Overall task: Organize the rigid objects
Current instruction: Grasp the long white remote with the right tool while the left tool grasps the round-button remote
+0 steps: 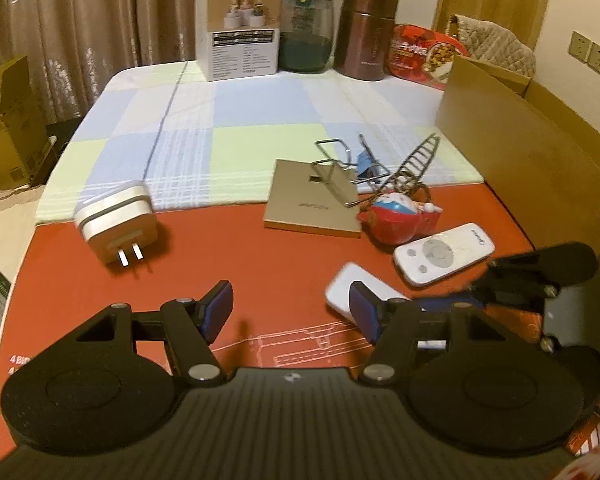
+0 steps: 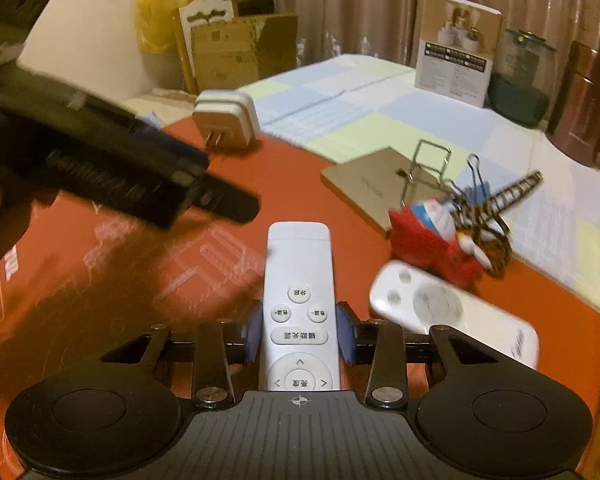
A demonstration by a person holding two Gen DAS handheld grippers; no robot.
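Landmark for all positions: the long white remote [image 2: 299,308], lying lengthwise on the red table [image 2: 100,280].

Nearest, the right gripper [image 2: 299,334] straddles the remote's middle, one blue pad at each long edge, apparently touching; the jaws read as clamped on it, though the remote seems to rest on the table, not yet lifted. This gripper points forward and downward at a moderate slant. Just right of the remote lies a rounded white remote [image 2: 452,312], untouched.

The left gripper [image 1: 292,312], seen from its own camera, hovers to the left of the long remote with jaws apart and nothing between them, tilted downward likewise; it appears dark and blurred in the right view.

Beyond and right of the remote: a red cartoon toy [image 2: 436,236], a wire ladder-shaped piece [image 2: 504,200], binder clips [image 2: 432,164] and a flat tan box [image 2: 372,184], clustered and touching. Beyond and left: a white plug adapter [image 2: 226,120], well apart.

Farther right stands an open cardboard box [image 1: 532,168], presumably the destination; its inside is hidden.

Progress, as a judgement: early. Every loose item remains on the table; only the first grasp is under way.
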